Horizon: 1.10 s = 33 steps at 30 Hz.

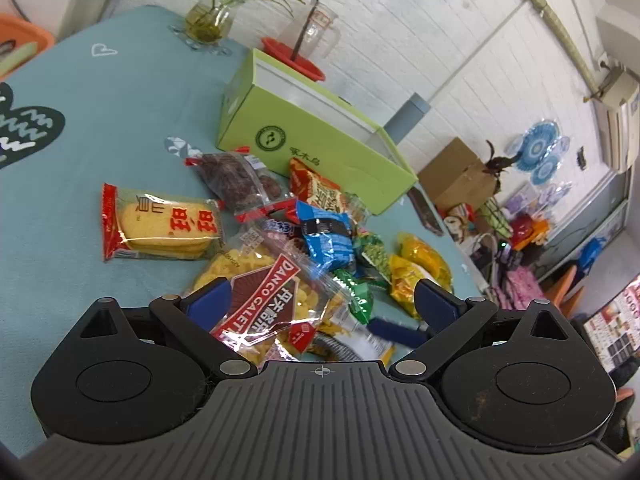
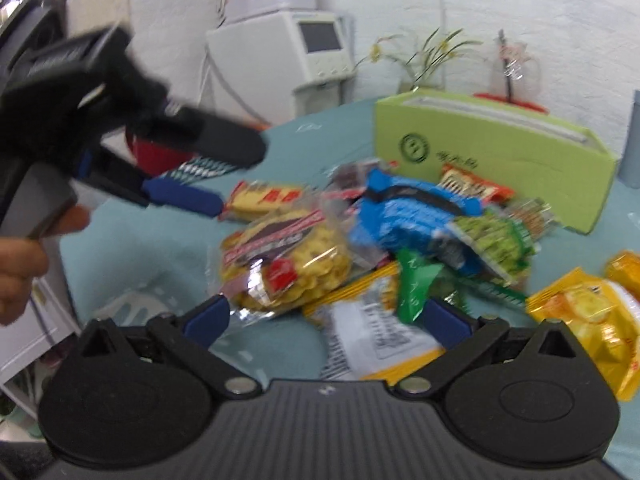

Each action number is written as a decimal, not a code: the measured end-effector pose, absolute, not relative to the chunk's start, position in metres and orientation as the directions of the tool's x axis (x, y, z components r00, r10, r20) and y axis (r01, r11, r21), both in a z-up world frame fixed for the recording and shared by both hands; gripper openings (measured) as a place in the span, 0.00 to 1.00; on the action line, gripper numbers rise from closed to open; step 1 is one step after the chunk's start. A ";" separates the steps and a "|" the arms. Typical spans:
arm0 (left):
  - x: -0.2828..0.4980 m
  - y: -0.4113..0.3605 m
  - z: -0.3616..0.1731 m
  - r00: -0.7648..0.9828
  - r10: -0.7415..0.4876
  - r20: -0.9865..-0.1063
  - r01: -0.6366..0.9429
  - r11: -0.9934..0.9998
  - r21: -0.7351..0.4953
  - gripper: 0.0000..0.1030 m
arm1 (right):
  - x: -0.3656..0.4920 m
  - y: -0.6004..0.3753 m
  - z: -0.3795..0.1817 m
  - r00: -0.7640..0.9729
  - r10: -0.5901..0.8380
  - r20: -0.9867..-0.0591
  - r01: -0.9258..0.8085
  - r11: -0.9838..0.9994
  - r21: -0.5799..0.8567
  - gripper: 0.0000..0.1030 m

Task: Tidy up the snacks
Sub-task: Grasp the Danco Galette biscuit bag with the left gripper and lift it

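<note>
A pile of snack packets lies on the teal tablecloth (image 1: 100, 120) in front of an open green box (image 1: 320, 136), also in the right wrist view (image 2: 500, 156). My left gripper (image 1: 320, 304) is open just above a clear DANCO packet of yellow biscuits (image 1: 276, 300). My right gripper (image 2: 328, 316) is open over a yellow-edged packet (image 2: 376, 332) beside the same biscuit packet (image 2: 288, 264). A blue packet (image 1: 328, 236) lies in the middle of the pile. The left gripper shows at the upper left of the right wrist view (image 2: 184, 196).
A rice-cracker packet (image 1: 160, 222), a bag of dark dried fruit (image 1: 236, 180), green packets (image 1: 372, 256) and yellow packets (image 1: 420, 268) lie around. A vase of flowers (image 1: 208, 20) and a glass jug on a red dish (image 1: 308, 40) stand behind the box.
</note>
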<state>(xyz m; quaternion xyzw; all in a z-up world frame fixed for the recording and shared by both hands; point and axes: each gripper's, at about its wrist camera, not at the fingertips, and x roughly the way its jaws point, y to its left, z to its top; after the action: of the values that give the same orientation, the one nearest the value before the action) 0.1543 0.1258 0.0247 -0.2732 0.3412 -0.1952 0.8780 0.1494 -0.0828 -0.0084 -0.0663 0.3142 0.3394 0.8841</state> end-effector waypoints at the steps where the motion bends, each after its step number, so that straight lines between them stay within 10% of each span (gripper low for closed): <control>1: 0.155 0.126 0.025 0.693 -0.526 -0.493 0.158 0.778 -0.608 0.85 | 0.145 -0.082 -0.009 0.562 0.569 -0.600 -0.650 0.753 0.106 0.99; 15: 0.196 0.136 0.009 0.640 -0.439 -0.630 0.277 0.897 -0.343 0.83 | 0.141 -0.036 -0.009 0.462 0.650 -0.604 -0.613 0.726 0.313 0.99; 33: 0.173 0.126 -0.009 0.559 -0.543 -0.626 0.288 0.836 -0.468 0.75 | 0.144 -0.049 -0.020 0.528 0.526 -0.667 -0.592 0.791 0.155 0.99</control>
<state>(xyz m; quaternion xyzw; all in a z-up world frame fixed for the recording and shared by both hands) 0.1727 0.1257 -0.0094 -0.1579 0.4041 -0.2393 0.8686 0.1440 -0.0489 -0.0204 -0.0450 0.3655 0.3201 0.8729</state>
